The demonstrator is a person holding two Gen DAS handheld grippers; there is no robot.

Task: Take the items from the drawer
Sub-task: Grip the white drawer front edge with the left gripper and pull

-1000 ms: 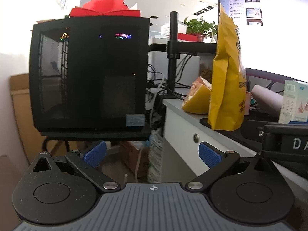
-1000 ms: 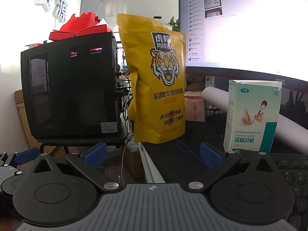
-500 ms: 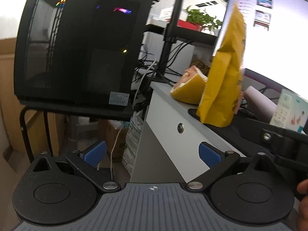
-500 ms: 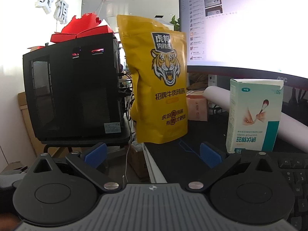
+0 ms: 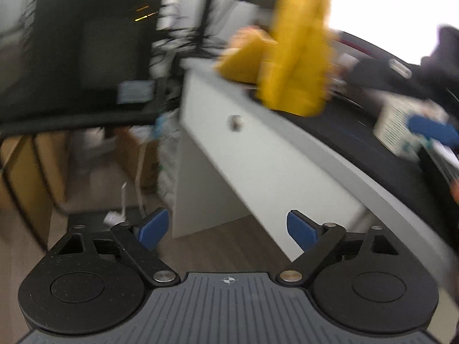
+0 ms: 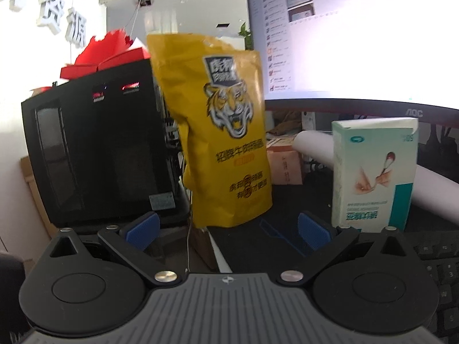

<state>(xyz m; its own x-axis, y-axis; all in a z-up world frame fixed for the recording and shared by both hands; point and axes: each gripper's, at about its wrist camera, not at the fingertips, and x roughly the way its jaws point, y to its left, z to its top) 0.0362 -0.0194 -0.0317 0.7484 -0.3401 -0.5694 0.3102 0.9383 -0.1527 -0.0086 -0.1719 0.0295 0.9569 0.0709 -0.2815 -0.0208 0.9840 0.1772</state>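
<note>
While both our grippers hang spread and empty, the drawer sits closed under the desk edge.

Nearest in our left wrist view, our left gripper [image 5: 226, 226] has its blue pads parted with nothing between them, floor below. Just beyond it is the white drawer front [image 5: 258, 154], shut, its small round knob [image 5: 235, 122] facing us; the picture is blurred by motion. Above the drawer, on the desk's dark mat [image 5: 352, 132], stands the yellow pouch [image 5: 298, 57]. Our right gripper [image 6: 228, 229] is likewise released, holding nothing, over the mat's near edge. Beyond it the yellow pouch [image 6: 226, 132] stands upright, tiger print toward us; right of the pouch, apart from it, stands a white and teal box [image 6: 373, 175]. Left of the pouch, off the desk, sits a black computer case [image 6: 97, 149]. Farthest, behind the pouch, a lit monitor [image 6: 358, 28].
</note>
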